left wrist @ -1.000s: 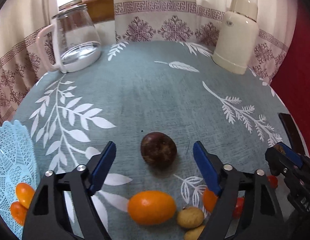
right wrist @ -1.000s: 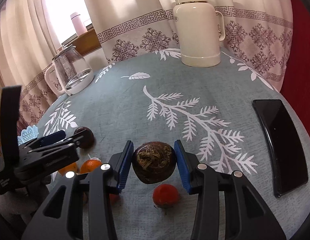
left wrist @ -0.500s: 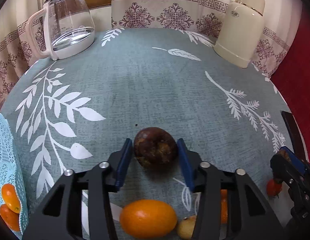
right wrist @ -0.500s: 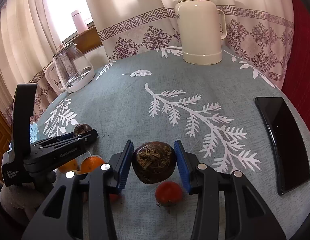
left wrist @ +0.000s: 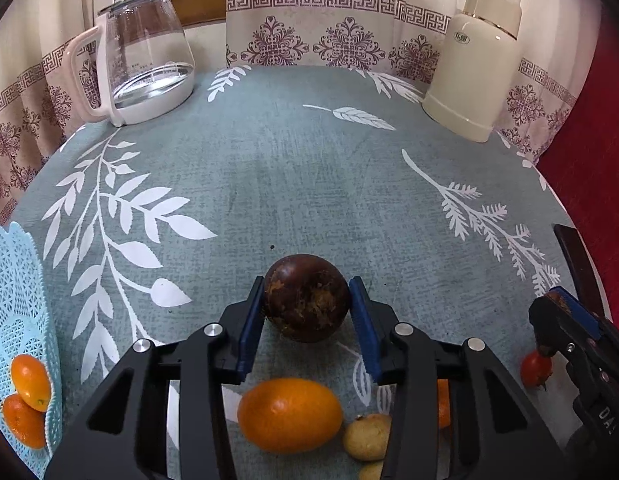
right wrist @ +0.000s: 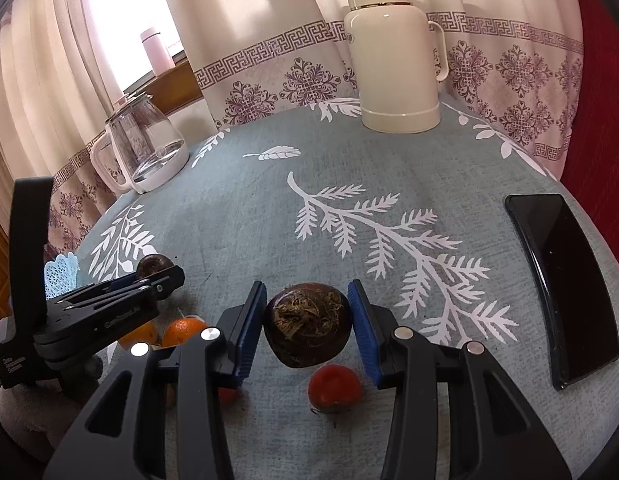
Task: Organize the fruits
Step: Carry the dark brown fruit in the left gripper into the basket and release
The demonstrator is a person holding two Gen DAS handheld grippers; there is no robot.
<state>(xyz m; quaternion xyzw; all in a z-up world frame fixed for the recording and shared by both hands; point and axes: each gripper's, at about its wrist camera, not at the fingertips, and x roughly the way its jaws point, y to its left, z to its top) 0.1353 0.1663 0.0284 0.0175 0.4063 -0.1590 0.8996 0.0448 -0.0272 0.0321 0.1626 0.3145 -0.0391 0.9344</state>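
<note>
Since a second ago the left tool (left wrist: 307, 316) has gone from gaping wide to clenched on a dark brown fruit (left wrist: 307, 302), its blue pads pressed to both flanks, with the fruit apparently raised a little off the counter (left wrist: 269, 184); the right tool (right wrist: 307, 322) grips its own brown fruit (right wrist: 308, 325) just as it did then, held above a red fruit (right wrist: 334, 389). My judgement is that the step in hand is carrying these two to the pale blue basket (left wrist: 17, 304) at the left edge, where two oranges already lie. To do it well, keep the squeeze steady, lift clear of the orange (left wrist: 290, 414) and small tan fruits below, and lower before releasing. Both brown fruits are nearly round, so neither has a clear long axis; the right one turns its rough, fibrous end toward the camera.
</note>
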